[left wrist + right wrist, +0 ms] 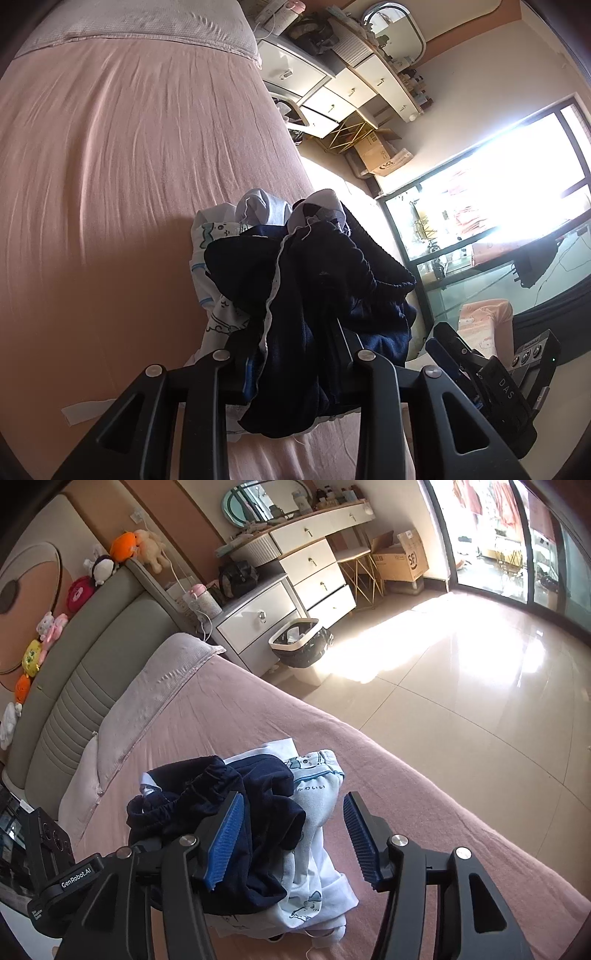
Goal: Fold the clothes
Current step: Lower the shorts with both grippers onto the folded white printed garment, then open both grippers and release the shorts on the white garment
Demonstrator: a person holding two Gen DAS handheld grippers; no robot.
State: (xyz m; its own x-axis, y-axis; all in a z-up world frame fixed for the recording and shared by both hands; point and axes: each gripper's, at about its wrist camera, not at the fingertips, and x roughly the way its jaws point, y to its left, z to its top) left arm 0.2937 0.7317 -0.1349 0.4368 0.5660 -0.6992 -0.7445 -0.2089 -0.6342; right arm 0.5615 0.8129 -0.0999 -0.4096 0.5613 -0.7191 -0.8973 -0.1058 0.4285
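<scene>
A heap of clothes lies on the pink bed sheet [110,184]: a dark navy garment [314,295] with an elastic waistband on top of a white and pale blue printed garment [210,266]. In the left wrist view the navy cloth drapes over my left gripper [295,354] and hides its fingertips. In the right wrist view the navy garment [229,812] and the printed garment [317,805] lie between the fingers of my right gripper [291,834], which is open, its blue pads [225,842] wide apart. The right gripper also shows in the left wrist view [491,380].
The bed's edge runs close to the heap, with tiled floor [461,686] beyond. A waste bin [301,646], white drawers [314,568] and a cardboard box [402,559] stand past the bed. A padded headboard [81,672] with plush toys is at the left.
</scene>
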